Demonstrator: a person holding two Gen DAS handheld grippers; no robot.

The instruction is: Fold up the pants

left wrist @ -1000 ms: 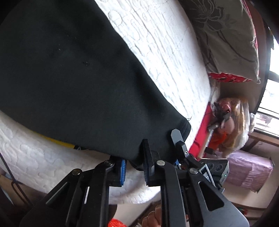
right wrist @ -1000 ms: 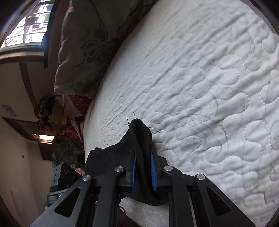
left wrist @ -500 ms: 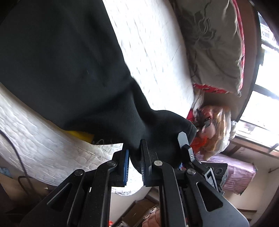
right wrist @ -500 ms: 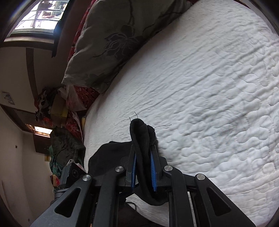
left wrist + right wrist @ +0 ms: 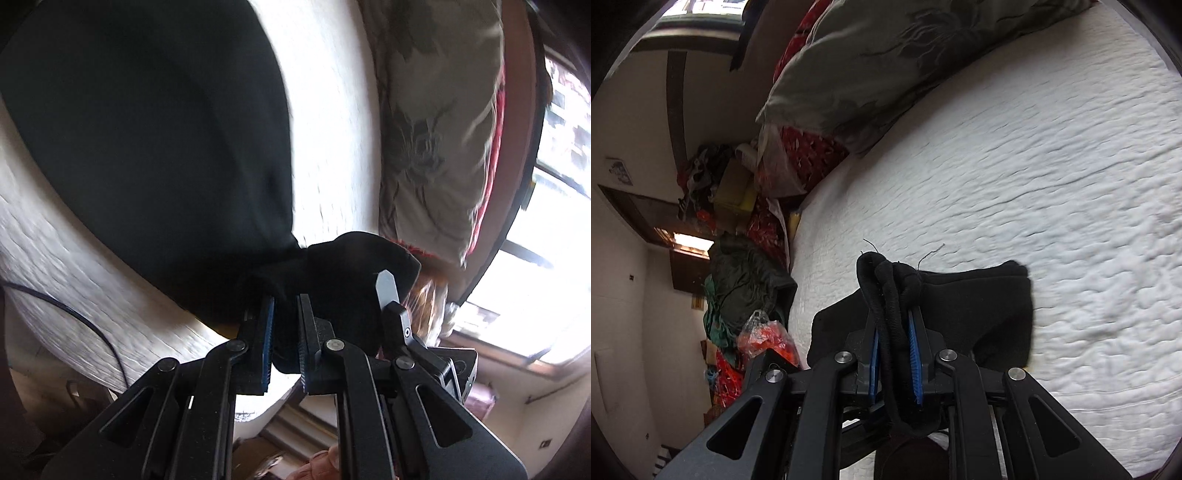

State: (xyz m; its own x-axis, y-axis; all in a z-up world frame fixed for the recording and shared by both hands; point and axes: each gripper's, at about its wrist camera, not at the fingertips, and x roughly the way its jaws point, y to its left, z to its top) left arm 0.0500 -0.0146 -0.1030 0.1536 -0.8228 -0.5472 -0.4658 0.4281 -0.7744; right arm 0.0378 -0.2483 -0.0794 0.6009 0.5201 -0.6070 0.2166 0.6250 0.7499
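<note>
Black pants [image 5: 147, 140] lie spread on a white quilted bed [image 5: 332, 129]. My left gripper [image 5: 285, 314] is shut on a bunched edge of the pants and holds it lifted off the bed's edge. My right gripper [image 5: 893, 325] is shut on the hem of the pants [image 5: 960, 306], whose thick seam folds stick up between the blue pads. The right gripper's finger tip [image 5: 386, 284] shows just right of the left one, so both hold the cloth close together. The lifted cloth hangs above the mattress [image 5: 1034, 184].
A grey floral pillow [image 5: 886, 62] over a red patterned one [image 5: 809, 147] lies at the head of the bed. Clutter, clothes and bags [image 5: 746, 288] fill the floor beside the bed. A black cable [image 5: 74, 314] runs along the mattress side. A bright window [image 5: 546, 229] is at right.
Both grippers have lifted the held end of the pants and carried it up over the bed; more of the cloth is raised and the leg bunches toward the grippers.
</note>
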